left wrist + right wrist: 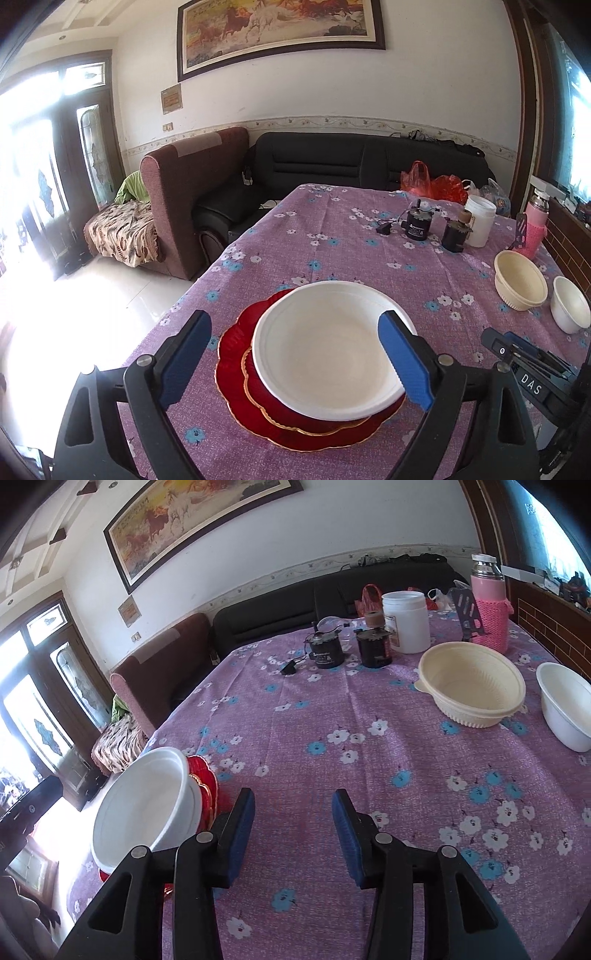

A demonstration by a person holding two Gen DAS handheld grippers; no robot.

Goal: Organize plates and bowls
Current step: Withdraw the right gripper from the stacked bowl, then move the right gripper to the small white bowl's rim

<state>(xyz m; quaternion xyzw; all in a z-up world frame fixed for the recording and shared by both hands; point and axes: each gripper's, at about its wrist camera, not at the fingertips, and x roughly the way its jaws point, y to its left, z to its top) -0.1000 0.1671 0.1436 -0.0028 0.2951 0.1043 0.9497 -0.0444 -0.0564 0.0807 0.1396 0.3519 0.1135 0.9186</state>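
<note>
Table's got a purple cloth with blue and white flowers [369, 746]. Near its left edge sits a scalloped red plate with gold rim [236, 373]. Along the right edge: a ribbed cream plastic bowl [471, 686] and a small white bowl [565, 709]. Far end has a white plastic jar [406, 622], two black motors [373, 648] and a pink-sleeved flask [489, 605].

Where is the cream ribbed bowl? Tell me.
In the right wrist view, the cream ribbed bowl sits far right on the tablecloth, between the white jar and small white bowl.

"DAS" in white letters — on the right hand-held gripper [532, 373], other labels illegible
</note>
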